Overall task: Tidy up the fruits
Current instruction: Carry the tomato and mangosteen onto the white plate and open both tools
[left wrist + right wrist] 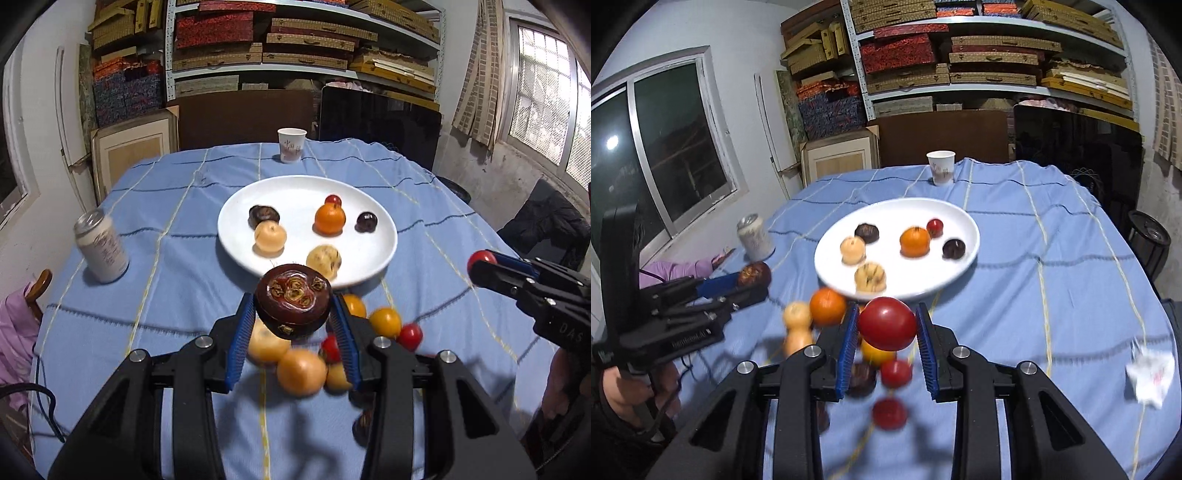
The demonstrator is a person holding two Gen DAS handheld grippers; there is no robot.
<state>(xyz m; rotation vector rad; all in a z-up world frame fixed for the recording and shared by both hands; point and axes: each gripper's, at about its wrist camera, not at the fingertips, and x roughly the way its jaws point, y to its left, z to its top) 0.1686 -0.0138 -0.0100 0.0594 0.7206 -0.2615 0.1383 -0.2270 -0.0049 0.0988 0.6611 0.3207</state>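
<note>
My left gripper (293,314) is shut on a dark brown mangosteen (293,301), held above the cloth just short of the white plate (236,243). My right gripper (886,325) is shut on a red round fruit (886,324), also lifted near the plate's (831,273) front rim. The plate holds several fruits: an orange (330,218), two dark ones, two pale ones and a small red one. Loose orange, yellow and red fruits (301,371) lie on the cloth under both grippers. Each gripper shows in the other's view: the right gripper (480,267) and the left gripper (753,277).
A blue checked cloth (166,258) covers the table. A drink can (101,245) stands at the left, a paper cup (291,144) behind the plate, and crumpled white paper (1150,374) at the right. Shelves of boxes fill the back wall.
</note>
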